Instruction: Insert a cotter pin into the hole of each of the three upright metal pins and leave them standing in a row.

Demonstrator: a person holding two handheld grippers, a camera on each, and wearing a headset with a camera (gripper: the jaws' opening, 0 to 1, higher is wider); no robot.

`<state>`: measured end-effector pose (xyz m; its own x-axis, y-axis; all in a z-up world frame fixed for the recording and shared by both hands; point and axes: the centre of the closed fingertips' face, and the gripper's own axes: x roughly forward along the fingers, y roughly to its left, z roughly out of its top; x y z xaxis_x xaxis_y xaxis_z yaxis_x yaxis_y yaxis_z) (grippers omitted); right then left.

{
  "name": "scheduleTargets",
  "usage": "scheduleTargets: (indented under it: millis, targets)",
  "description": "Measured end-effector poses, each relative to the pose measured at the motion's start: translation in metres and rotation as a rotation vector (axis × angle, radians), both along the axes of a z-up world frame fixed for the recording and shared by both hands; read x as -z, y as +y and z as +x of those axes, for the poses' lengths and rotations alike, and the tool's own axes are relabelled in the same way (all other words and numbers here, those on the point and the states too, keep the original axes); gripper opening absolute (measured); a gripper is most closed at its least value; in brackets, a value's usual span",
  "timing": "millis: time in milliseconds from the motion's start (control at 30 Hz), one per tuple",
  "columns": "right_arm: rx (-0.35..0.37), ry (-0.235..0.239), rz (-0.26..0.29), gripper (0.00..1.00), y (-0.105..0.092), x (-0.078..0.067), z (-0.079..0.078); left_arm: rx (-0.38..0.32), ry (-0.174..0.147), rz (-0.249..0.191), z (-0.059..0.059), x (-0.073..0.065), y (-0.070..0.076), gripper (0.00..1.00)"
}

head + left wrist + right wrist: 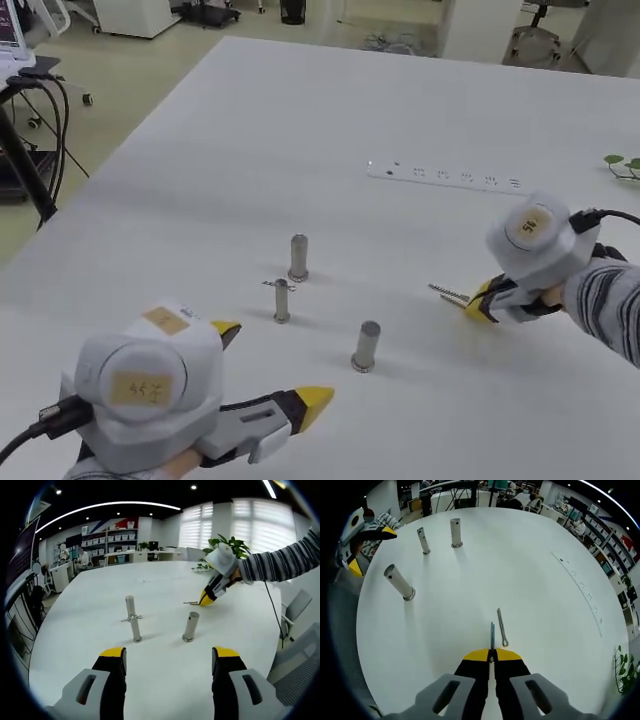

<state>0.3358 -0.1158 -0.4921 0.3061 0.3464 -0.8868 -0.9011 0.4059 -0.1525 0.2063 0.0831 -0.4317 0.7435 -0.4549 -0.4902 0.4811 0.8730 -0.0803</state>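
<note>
Three metal pins (pixel 298 258) (pixel 282 302) (pixel 366 346), three cotter pins (pixel 280 285) (pixel 492 631) (pixel 502 626), one power strip (pixel 445 176)

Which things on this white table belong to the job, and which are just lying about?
For the job:
- three upright silver metal pins, the middle one with a thin wire cotter pin through it
- a second cotter pin held in the right gripper
- a third cotter pin loose beside it

Just lying about:
- long white power strip
- green plant leaves

On the table (pixel 300 120), far pin (pixel 298 258), middle pin (pixel 282 300) and near pin (pixel 367 346) are standing clustered, power strip (pixel 445 177) lying at one o'clock, cotter pin (pixel 502 626) lying at three.
</note>
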Motion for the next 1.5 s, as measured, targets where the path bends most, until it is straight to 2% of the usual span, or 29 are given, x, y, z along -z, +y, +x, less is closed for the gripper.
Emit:
scheduleTargets:
  millis: [233,600,833,1000,1133,1200,1500]
  targets:
    - [-0.001,-0.035,0.013,0.00,-0.002,-0.011,-0.009,0.012,-0.005,0.000,-0.001,-0.003,-0.003,0.65]
    - [-0.034,-0.075,0.062,0.00,0.001,-0.026,-0.037,0.054,-0.005,-0.003,-0.007,-0.008,-0.014,0.58]
    - [-0.096,-0.088,0.083,0.00,0.009,-0.030,-0.058,0.078,0.017,-0.016,-0.015,-0.007,-0.022,0.51]
    - [-0.145,-0.091,0.108,0.00,0.019,-0.034,-0.077,0.087,0.037,-0.042,-0.021,-0.006,-0.029,0.49]
    - [-0.201,-0.104,0.115,0.00,0.028,-0.036,-0.092,0.101,0.039,-0.056,-0.024,-0.009,-0.035,0.47]
    - [-0.208,-0.092,0.131,0.00,0.032,-0.037,-0.100,0.112,0.043,-0.063,-0.025,-0.010,-0.037,0.45]
    - [-0.283,-0.102,0.181,0.00,0.056,-0.045,-0.126,0.137,0.062,-0.108,-0.030,-0.014,-0.046,0.38]
